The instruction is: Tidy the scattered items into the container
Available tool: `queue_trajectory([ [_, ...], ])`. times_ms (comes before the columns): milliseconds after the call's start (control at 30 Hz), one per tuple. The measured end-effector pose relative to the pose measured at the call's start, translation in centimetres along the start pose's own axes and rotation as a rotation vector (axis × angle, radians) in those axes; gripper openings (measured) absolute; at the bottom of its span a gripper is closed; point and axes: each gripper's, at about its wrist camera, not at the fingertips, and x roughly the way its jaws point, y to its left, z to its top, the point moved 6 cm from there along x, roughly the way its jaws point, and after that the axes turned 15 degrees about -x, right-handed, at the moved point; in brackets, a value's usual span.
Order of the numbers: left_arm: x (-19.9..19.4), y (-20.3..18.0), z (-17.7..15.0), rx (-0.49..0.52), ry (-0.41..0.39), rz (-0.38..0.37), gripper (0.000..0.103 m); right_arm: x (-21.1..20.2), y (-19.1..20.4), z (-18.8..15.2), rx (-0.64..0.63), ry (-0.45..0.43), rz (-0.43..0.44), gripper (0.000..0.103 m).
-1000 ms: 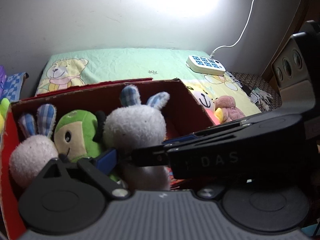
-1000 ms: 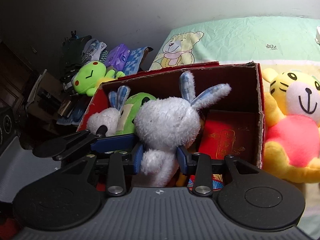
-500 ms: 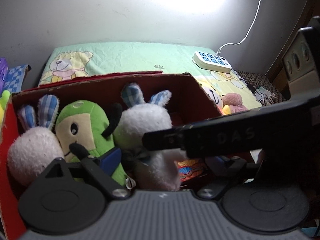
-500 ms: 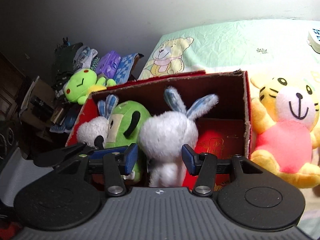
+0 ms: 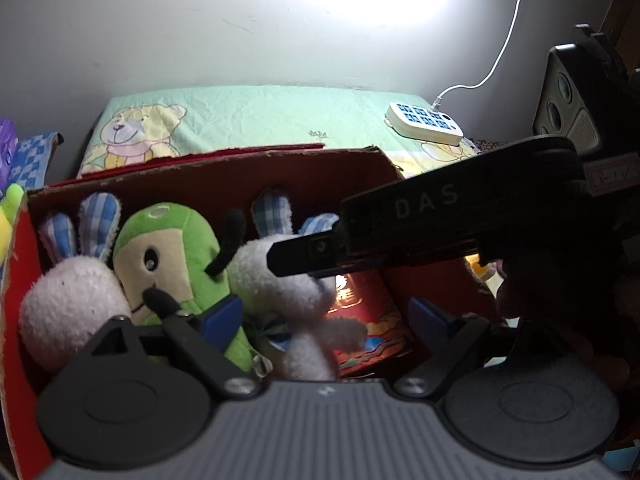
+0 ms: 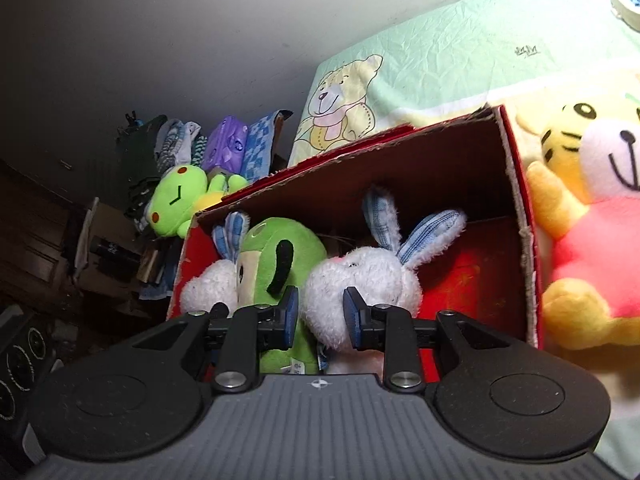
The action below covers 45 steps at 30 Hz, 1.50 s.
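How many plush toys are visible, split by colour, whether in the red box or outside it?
White rabbit plushes: 2
Green plushes: 2, one in the box, one outside
Yellow tiger plush: 1
Total: 5

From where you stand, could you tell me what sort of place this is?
Probably a child's bedroom: a bed sheet printed with cartoon bears lies against the wall, plush toys fill a red box, and a tiger plush sits on the bed beside it.
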Motion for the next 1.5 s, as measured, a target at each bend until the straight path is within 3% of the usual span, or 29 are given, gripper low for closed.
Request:
queue_trajectory([
  [167,0.1,0.1,0.1,-0.007,0.002,-0.010,0.092,-1.0,0.4,0.2,-0.066,-0.022,-0.044,0.029],
  [267,0.6,-0.2,-0.1,0.002,0.004,0.004,0.092,-2.2,0.7,0.4,-0.120,-0.052,-0.115,0.030],
  [400,1.0,-0.5,-0.2,0.020,0.002,0.022,0.092,-2.4,0.0,0.4,-0.122,-0.007,-0.205,0.030],
  [600,0.9,-1.0,-0.5,0.060,0.001,0.038,0.092,-0.2,-0.1,-0.4,-0.054,0.060,-0.129,0.031],
  [833,1.3,-0.4,0.1,0.016,0.011,0.051,0.095,0.1,-0.6,-0.5,-0.037,0.033,-0.058,0.033],
  [1000,1.5,-0.8,-0.1,0.022,0.021,0.068,0.097,-0.6,-0.1,-0.7,-0.102,0.020,-0.100,0.038],
  [1500,1.4,-1.2,0.0,-0.038,0.034,0.115,0.099,-3.5,0.5,-0.9,-0.143,-0.061,-0.180,0.040],
])
